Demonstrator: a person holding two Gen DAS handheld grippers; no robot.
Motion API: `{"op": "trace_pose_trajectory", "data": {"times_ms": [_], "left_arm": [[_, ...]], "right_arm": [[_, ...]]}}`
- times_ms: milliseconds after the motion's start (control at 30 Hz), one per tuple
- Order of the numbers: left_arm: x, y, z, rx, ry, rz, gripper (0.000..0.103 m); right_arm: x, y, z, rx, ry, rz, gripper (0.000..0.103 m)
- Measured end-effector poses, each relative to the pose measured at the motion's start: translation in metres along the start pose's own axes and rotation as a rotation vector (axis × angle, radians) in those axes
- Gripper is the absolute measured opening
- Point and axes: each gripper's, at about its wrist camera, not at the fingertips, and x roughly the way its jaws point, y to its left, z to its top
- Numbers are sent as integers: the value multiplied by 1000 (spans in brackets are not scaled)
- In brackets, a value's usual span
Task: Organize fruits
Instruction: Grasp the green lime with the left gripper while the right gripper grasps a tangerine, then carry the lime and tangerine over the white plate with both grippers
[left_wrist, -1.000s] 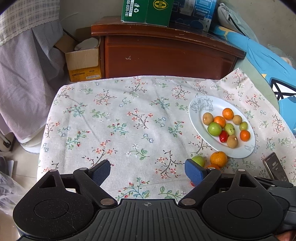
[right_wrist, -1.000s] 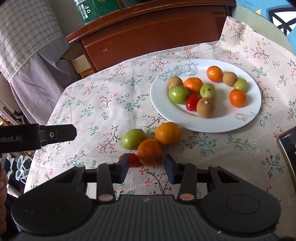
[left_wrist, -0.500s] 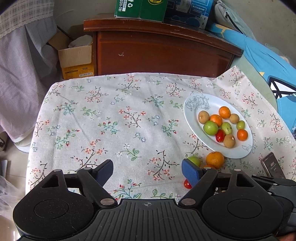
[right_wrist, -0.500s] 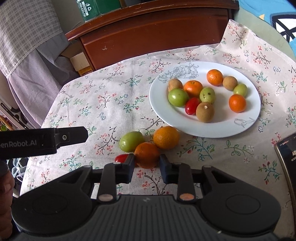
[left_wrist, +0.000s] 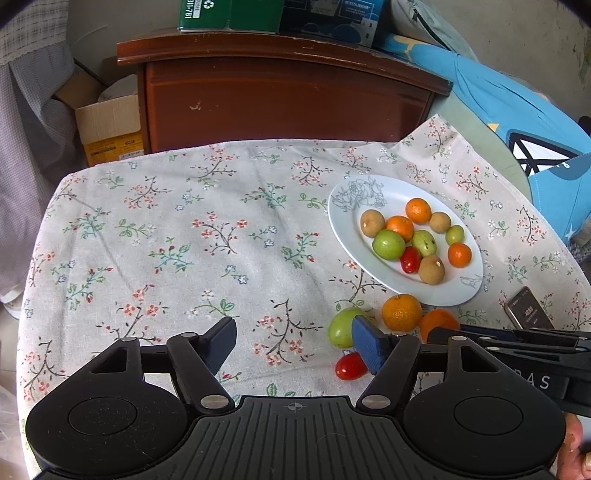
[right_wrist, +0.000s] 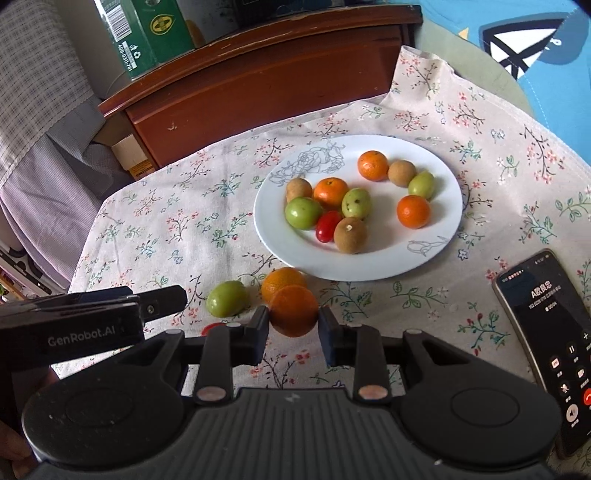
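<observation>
My right gripper (right_wrist: 293, 332) is shut on an orange (right_wrist: 293, 311) and holds it just above the floral cloth. Another orange (right_wrist: 280, 281), a green fruit (right_wrist: 226, 298) and a red tomato (right_wrist: 214, 327) lie on the cloth beside it. A white plate (right_wrist: 436, 229) behind them holds several oranges, green fruits, brown fruits and one red tomato. My left gripper (left_wrist: 293, 345) is open and empty over the cloth, its right finger in front of the green fruit (left_wrist: 341, 326) and tomato (left_wrist: 350, 366). The held orange (left_wrist: 437, 322) shows in the left wrist view too.
A phone (right_wrist: 550, 332) with a lit screen lies on the cloth at the right. A brown wooden cabinet (left_wrist: 280, 96) stands behind the table, with a cardboard box (left_wrist: 107, 125) to its left. A blue cloth (left_wrist: 517, 110) lies at the far right.
My right gripper has closed on the orange and lifted it slightly off the cloth. My left gripper has drifted a little, staying open.
</observation>
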Motion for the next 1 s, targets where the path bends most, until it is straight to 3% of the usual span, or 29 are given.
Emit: {"op": "trace_pose_trajectory", "data": {"times_ms": [100,233,467,533,767,1000], "left_arm": [[10,-9,-2,41,13,-26,60],[21,-20,-4,98,32,-51,43],[36,-30,-5,146,46,-91,40],[41,-32,-6,160,49,-84,28],[32,-31,-3,155,0,-61,27],[15,-19,7,89,-47,-18,27]], "right_arm": [[0,-3,1,11,-1,-11,29],[0,-7,2,19,-2,-29,29],[3,-8,2,26,7,-36,29],[4,-7,2,23,11,-36,29],[7,-3,2,5,14,-28,29],[0,3,6,-9,-7,3,29]]}}
